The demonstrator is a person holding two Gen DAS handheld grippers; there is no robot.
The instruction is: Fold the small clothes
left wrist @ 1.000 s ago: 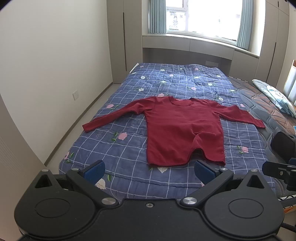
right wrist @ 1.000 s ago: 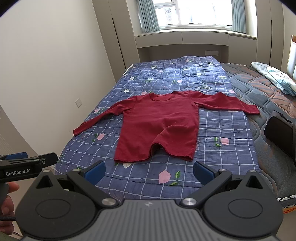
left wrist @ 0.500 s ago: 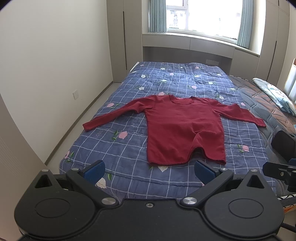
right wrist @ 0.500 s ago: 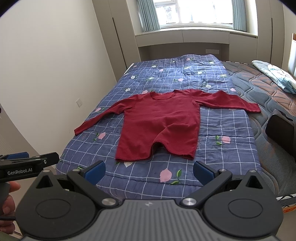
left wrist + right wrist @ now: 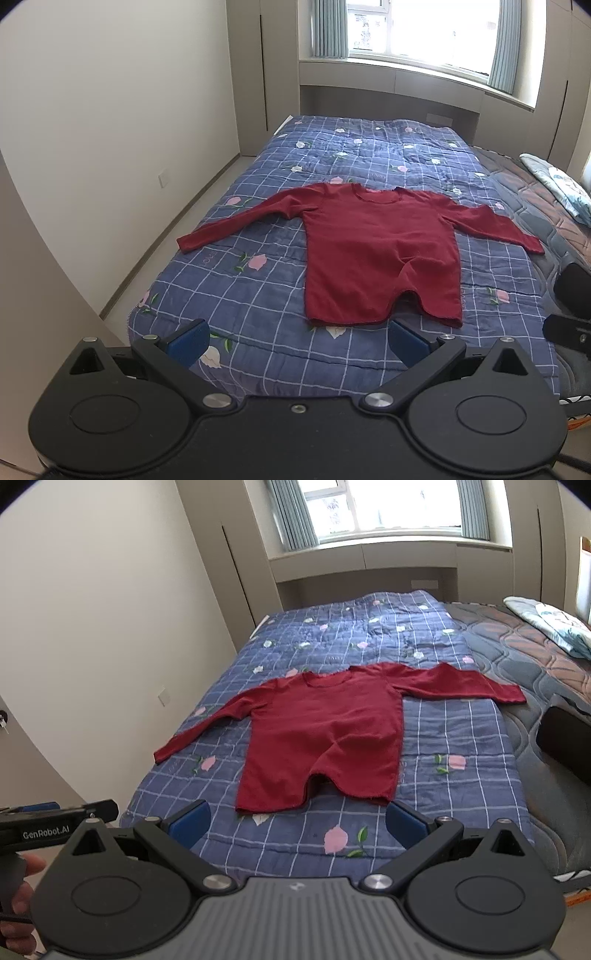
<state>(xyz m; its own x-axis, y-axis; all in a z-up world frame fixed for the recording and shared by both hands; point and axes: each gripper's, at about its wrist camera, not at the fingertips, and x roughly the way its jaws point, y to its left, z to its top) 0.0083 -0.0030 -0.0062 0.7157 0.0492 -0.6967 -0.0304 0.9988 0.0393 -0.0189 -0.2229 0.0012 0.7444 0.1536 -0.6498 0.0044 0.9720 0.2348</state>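
I see the red shirt (image 5: pixel 380 258) lying flat on the blue checked quilt (image 5: pixel 258 295) of the bed, both sleeves spread out to the sides and the hem toward me. My left gripper (image 5: pixel 297 341) is wide and holds nothing, near the foot of the bed. My right gripper (image 5: pixel 297 821) is also wide and empty, just before the shirt hem.

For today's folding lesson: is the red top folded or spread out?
Spread out. The red top lies flat on the quilt, both sleeves stretched sideways.
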